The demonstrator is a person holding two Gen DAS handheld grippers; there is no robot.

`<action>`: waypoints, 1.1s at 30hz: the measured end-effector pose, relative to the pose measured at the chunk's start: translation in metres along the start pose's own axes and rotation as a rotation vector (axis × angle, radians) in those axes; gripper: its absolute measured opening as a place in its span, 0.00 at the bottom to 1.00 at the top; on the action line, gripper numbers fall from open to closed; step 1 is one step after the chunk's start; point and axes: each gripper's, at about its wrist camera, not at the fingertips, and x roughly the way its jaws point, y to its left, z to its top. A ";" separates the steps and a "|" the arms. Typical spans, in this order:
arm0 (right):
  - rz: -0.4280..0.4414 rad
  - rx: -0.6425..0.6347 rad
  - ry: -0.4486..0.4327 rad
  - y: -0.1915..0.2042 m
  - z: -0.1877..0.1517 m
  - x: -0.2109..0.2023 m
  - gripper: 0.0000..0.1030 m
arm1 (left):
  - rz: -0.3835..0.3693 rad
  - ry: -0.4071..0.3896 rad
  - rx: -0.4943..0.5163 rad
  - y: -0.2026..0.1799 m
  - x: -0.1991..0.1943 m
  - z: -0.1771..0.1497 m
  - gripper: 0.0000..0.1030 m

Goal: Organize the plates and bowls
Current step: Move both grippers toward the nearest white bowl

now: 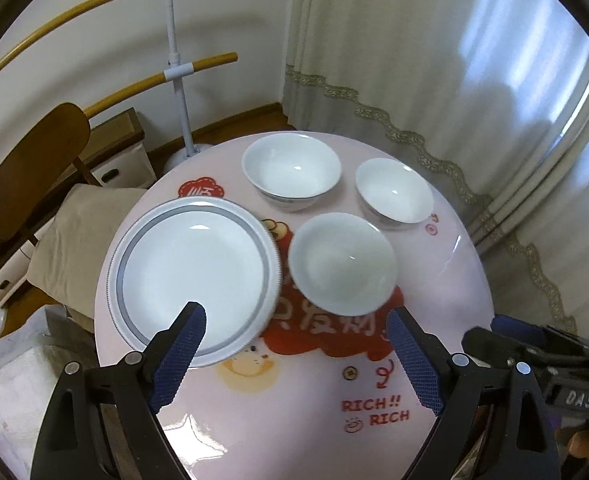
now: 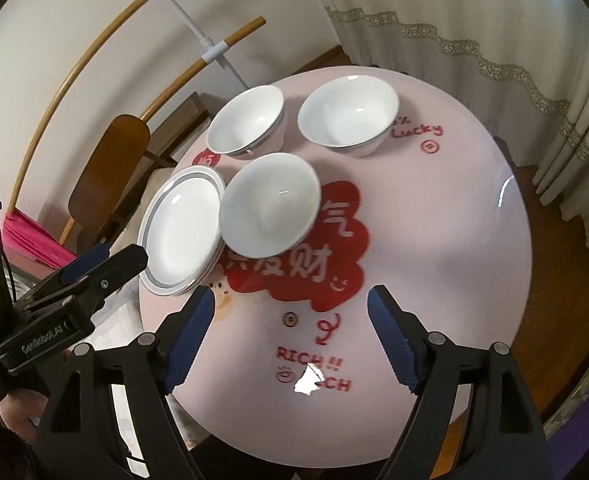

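A stack of grey-rimmed white plates (image 1: pixel 192 276) (image 2: pixel 182 232) lies at the left of the round pink table (image 1: pixel 434 280) (image 2: pixel 454 240). Three white bowls stand upright and apart: the nearest bowl (image 1: pixel 342 264) (image 2: pixel 270 206) close against the plates' right edge, a second bowl (image 1: pixel 291 170) (image 2: pixel 246 122) at the far left, and a third bowl (image 1: pixel 393 191) (image 2: pixel 348 114) at the far right. My left gripper (image 1: pixel 296 312) (image 2: pixel 110 260) hangs open above the near side of the plates and nearest bowl, holding nothing. My right gripper (image 2: pixel 291 294) (image 1: pixel 494 334) is open over the table's front, empty.
A wooden chair (image 1: pixel 30 168) (image 2: pixel 110 168) and a beige cushion (image 1: pixel 82 240) stand left of the table. Behind them rises a rack with curved wooden rods (image 1: pixel 174 68) (image 2: pixel 214 52). Curtains (image 1: pixel 434 60) (image 2: pixel 474 20) hang behind and to the right.
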 end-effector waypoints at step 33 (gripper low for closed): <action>-0.055 -0.134 0.224 -0.013 0.075 0.133 0.54 | 0.038 0.134 -0.241 0.024 0.101 0.027 0.86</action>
